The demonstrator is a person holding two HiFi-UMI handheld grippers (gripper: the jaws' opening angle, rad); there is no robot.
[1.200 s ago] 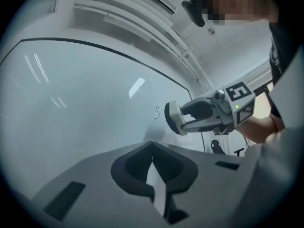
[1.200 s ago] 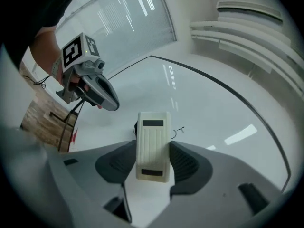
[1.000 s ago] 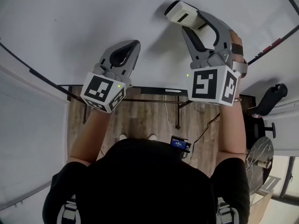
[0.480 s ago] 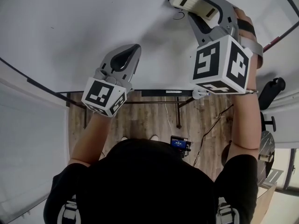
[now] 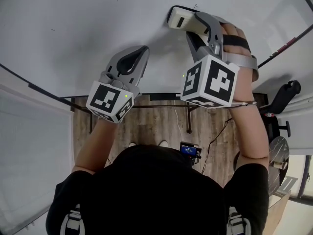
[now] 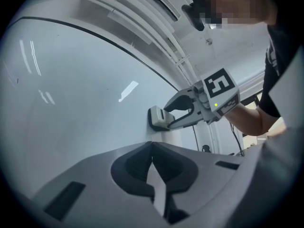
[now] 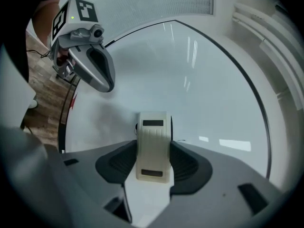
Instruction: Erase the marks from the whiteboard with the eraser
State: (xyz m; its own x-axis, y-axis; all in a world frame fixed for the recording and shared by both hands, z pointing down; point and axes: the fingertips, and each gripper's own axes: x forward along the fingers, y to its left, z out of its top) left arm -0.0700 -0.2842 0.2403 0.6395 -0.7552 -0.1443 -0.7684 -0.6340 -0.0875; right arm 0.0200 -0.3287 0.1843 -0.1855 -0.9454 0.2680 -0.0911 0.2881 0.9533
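**Head view.** Right tongs clamped on the cream eraser, with the eraser flat against the whiteboard at upper centre. Left tongs closed and empty, tips near the board, lower than the eraser and to its left. Wood floor below.

**Left gripper view.** Jaws of the left tongs met at the tips, nothing between them. Beyond them, the eraser pressed to the whiteboard in the right tongs.

**Right gripper view.** Eraser gripped on its long sides between both jaws, far end on the whiteboard. Left tongs at upper left, apart from the eraser.
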